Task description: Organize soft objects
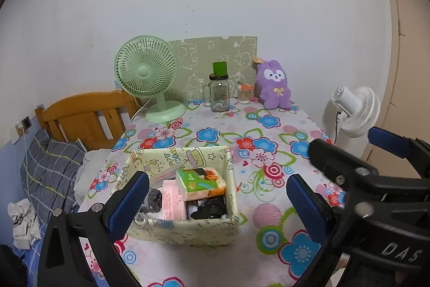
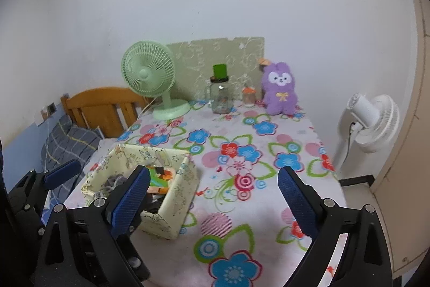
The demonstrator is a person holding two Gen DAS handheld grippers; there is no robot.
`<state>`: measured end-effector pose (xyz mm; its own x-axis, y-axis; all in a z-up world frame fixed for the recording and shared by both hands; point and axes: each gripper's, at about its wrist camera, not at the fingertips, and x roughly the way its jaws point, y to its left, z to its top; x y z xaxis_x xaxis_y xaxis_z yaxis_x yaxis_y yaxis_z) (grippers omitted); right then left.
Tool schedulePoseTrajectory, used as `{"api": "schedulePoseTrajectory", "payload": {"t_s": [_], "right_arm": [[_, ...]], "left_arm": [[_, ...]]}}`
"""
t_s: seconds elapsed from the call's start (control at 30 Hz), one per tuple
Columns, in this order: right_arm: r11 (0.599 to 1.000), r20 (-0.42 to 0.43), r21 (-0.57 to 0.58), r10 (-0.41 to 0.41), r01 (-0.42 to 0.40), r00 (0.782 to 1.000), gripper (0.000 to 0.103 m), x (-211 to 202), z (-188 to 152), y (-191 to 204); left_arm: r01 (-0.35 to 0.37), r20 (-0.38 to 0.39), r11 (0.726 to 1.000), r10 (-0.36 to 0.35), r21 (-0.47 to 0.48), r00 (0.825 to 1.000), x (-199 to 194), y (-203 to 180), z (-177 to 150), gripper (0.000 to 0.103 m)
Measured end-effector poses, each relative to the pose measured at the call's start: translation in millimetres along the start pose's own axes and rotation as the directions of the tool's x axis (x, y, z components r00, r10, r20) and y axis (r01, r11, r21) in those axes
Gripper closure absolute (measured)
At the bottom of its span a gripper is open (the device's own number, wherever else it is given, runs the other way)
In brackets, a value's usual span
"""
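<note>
A purple plush bunny (image 1: pixel 274 85) sits upright at the far right of the flowered table, against the wall; it also shows in the right wrist view (image 2: pixel 280 89). A pale patterned fabric basket (image 1: pixel 188 229) stands near the front left, holding a green-orange tissue pack (image 1: pixel 200 183), a pink pack, and dark and grey soft items. The basket shows in the right wrist view (image 2: pixel 177 195) too. My left gripper (image 1: pixel 217 203) is open and empty just before the basket. My right gripper (image 2: pixel 213 195) is open and empty, to the basket's right.
A green desk fan (image 1: pixel 150 77), a glass jar mug with a green cup on top (image 1: pixel 219 93) and a small toothpick jar (image 1: pixel 245 93) stand along the back. A white floor fan (image 2: pixel 371 123) stands right of the table; a bed with a wooden headboard (image 1: pixel 86 117) lies left.
</note>
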<state>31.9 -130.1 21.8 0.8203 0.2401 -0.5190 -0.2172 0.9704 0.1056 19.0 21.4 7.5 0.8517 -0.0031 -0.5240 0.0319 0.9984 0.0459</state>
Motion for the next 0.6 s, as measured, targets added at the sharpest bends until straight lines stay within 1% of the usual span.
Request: {"api": "schedulePoseTrajectory", "payload": {"t_s": [0.13,0.37,0.6], "right_arm": [[1.0,0.034,0.006,-0.023,0.023,0.999,0.001,-20.7,-2.0,-10.8],[0.998,0.075,0.017,-0.053,0.052,0.996,0.0,-48.7,-7.8,-25.1],[0.996,0.103,0.041,-0.087,0.083,0.991,0.0,-68.1,-11.7,-40.4]], "left_arm": [[0.003,0.011,1.0,-0.002,-0.01,1.0,-11.0,-4.1,0.7,0.0],[-0.002,0.033,1.0,0.002,-0.004,0.999,-28.3,-9.5,0.6,0.0],[0.006,0.047,0.999,-0.004,-0.032,0.999,-38.9,-10.2,3.8,0.0]]}}
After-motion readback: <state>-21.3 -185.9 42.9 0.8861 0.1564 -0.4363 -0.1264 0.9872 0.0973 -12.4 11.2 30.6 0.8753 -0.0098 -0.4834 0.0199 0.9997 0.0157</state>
